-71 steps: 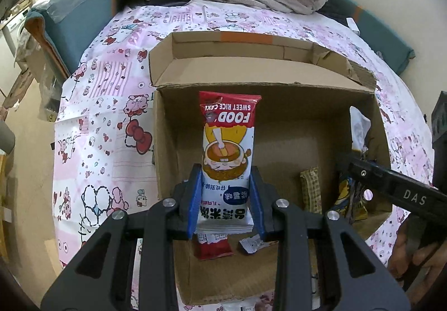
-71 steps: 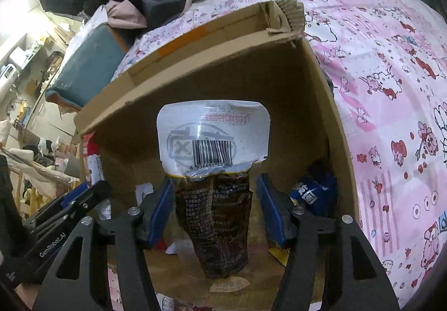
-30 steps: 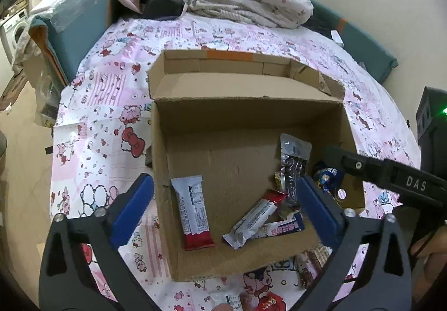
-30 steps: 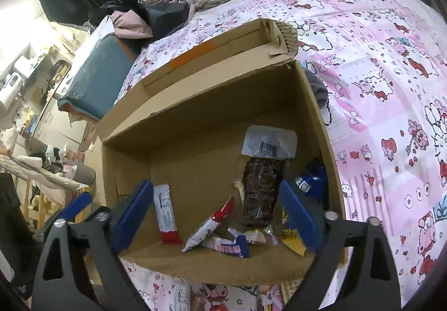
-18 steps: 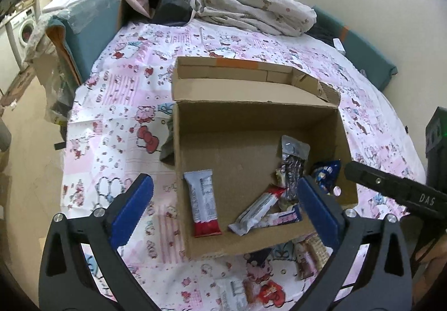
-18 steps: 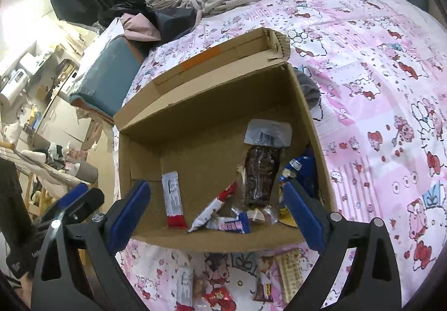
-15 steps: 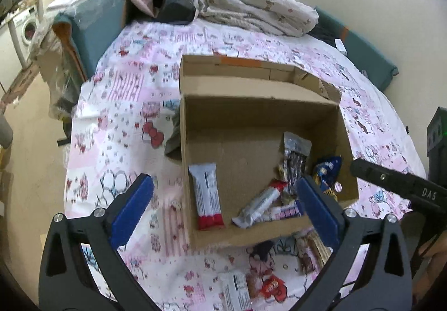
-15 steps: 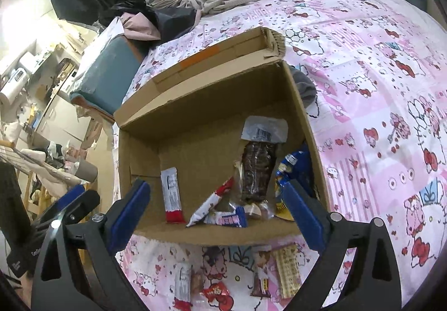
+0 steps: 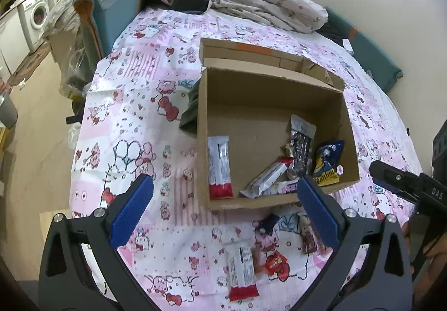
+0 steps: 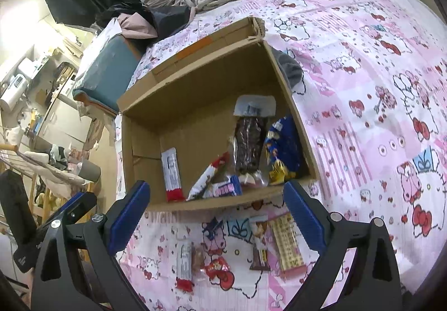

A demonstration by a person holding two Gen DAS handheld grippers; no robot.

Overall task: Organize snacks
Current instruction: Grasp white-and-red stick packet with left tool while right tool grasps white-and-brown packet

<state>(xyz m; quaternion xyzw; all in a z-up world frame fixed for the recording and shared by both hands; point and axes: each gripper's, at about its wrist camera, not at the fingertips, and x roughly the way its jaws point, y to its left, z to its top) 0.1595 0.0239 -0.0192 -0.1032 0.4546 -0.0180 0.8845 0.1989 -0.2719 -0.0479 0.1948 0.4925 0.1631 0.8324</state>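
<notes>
An open cardboard box (image 9: 251, 104) (image 10: 195, 93) sits on the pink cartoon-print bedspread. Inside lie a red-and-white rice cake bar (image 9: 219, 165) (image 10: 173, 174), a dark snack pouch (image 9: 300, 140) (image 10: 248, 140), a blue bag (image 9: 327, 160) (image 10: 282, 149) and other wrappers. Loose snacks lie in front of the box: a white-and-red bar (image 9: 241, 269) (image 10: 184, 263), a small red packet (image 9: 275, 262) (image 10: 216, 266), a waffle-pattern pack (image 10: 287, 244). My left gripper (image 9: 223, 207) is open and empty above them. My right gripper (image 10: 216, 210) is open and empty, in front of the box.
The bedspread (image 9: 134, 121) covers the bed. Rumpled bedding (image 9: 259, 9) and dark bags lie at the far end. A teal cushion (image 9: 117, 12) stands at the far left. A grey cloth (image 9: 190, 112) lies against the box's left wall. The floor lies left of the bed.
Both grippers let go of their snacks into the box, opened wide, and pulled back and up. The loose snacks in front of the box have come into view.
</notes>
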